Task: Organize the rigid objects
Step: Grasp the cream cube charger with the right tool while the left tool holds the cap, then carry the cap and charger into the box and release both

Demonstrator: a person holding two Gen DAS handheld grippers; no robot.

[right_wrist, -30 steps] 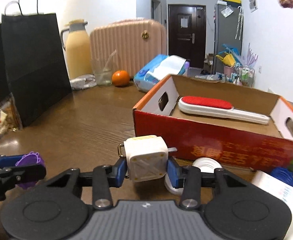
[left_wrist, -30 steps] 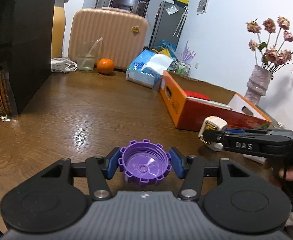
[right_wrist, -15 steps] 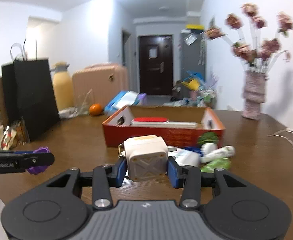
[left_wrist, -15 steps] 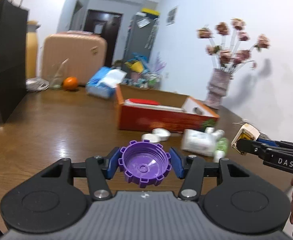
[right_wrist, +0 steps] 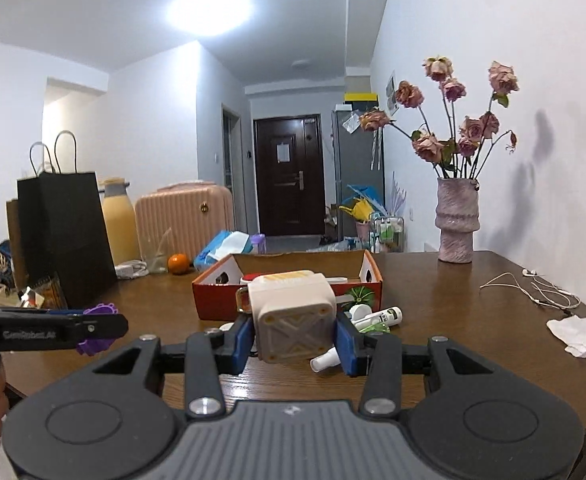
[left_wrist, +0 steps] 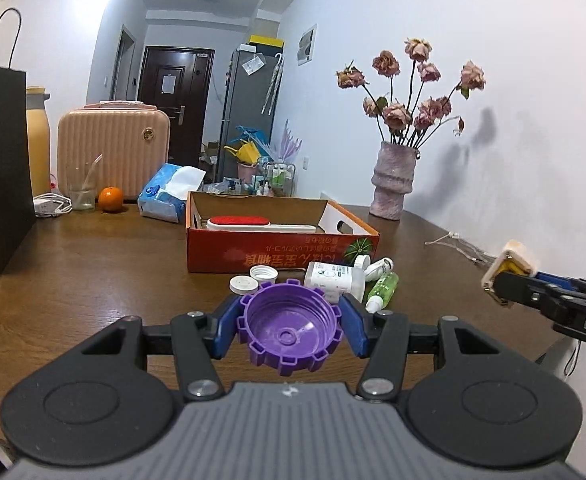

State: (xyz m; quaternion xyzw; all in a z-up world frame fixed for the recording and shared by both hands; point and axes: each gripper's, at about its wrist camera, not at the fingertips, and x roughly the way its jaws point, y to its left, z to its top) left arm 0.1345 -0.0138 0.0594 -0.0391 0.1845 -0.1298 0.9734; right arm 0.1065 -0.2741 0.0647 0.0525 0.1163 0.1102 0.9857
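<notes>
— How far along was the sorting?

— Barely started. Only a red brush [left_wrist: 239,222] lay in the cardboard box [left_wrist: 281,258]. The left gripper [left_wrist: 289,322] had its fingers closed on a purple cap [left_wrist: 289,326], and the right gripper [right_wrist: 293,338] clamped a cream plug [right_wrist: 293,320], both held above the tabletop [left_wrist: 93,280], short of the box.

— What was left?

— Both carried items still needed placing, likely in the box. Two white lids [left_wrist: 253,278], a white bottle [left_wrist: 335,278] and a green tube [left_wrist: 383,290] lay just in front of it.
</notes>
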